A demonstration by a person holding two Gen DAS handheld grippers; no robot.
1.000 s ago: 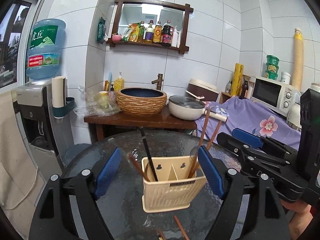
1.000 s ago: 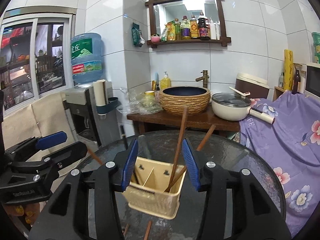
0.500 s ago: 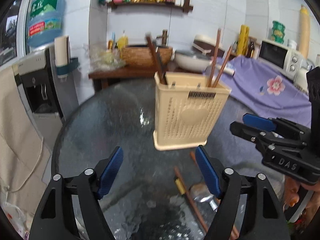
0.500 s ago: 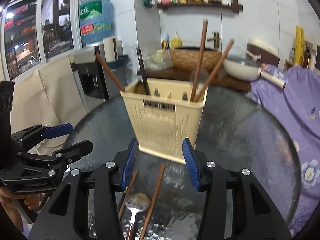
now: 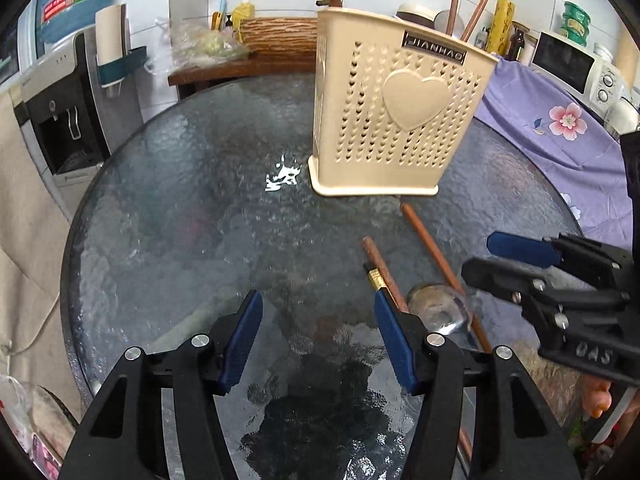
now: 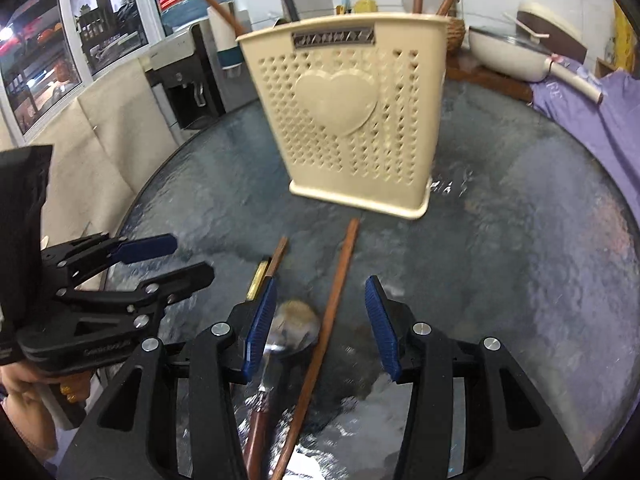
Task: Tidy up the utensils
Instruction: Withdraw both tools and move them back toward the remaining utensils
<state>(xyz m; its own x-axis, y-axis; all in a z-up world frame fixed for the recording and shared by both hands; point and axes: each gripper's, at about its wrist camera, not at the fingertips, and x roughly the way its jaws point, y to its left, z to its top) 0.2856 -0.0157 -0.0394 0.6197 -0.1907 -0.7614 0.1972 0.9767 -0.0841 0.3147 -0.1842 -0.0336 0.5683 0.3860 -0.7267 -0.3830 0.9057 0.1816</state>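
A cream perforated utensil holder (image 5: 392, 112) (image 6: 352, 120) stands on the round glass table (image 5: 180, 200) with chopsticks upright in it. In front of it lie a long brown chopstick (image 5: 432, 248) (image 6: 332, 308), a shorter brown one (image 5: 380, 268) (image 6: 278, 256) beside a gold-banded black one (image 6: 260, 276), and a metal spoon (image 5: 436, 312) (image 6: 296, 324). My left gripper (image 5: 318, 320) (image 6: 188, 258) hangs left of these, its jaws closing over bare glass. My right gripper (image 6: 320, 308) (image 5: 492, 260) is open over the long chopstick, the spoon by its left finger; its pads touch nothing.
A water dispenser (image 5: 60, 92) stands left of the table. A purple flowered cloth (image 5: 560, 140) and a microwave (image 5: 568, 68) are at the right. Behind, a wooden side table bears a woven basin and a white pot (image 6: 508, 52). A hand (image 6: 24, 400) holds the left gripper.
Both grippers have sunk and tipped down toward the table, so the loose chopsticks and spoon come into view. The left jaws have narrowed. The right jaws kept their width.
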